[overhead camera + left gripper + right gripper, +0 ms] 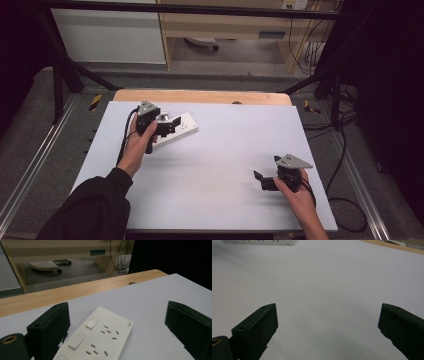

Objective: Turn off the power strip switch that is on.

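White sheet [210, 165] spread over a wooden table [200, 96], the wood bare along the far edge. Grey carpet around it, black frame bars at the sides, cables [345, 200] trailing on the floor at right. Beyond, a pale wooden desk [225, 22] with a wheeled base [200, 42] under it.

Left tongs [172, 122] held up at the far left of the sheet, jaws spread wide, released, straddling the near end of a socket plate [100, 336] without clearly touching it. Nothing gripped.

Right tongs [261, 179] near the right front of the sheet, low over bare white, jaws likewise wide apart and empty, well apart from the plate.

Socket plate lying flat on the sheet at far left, white, oblong, set at a slant to the table edge. On its face, square rocker switches [92, 323] and groups of pin slots. Small dark print at one corner, too small to read.
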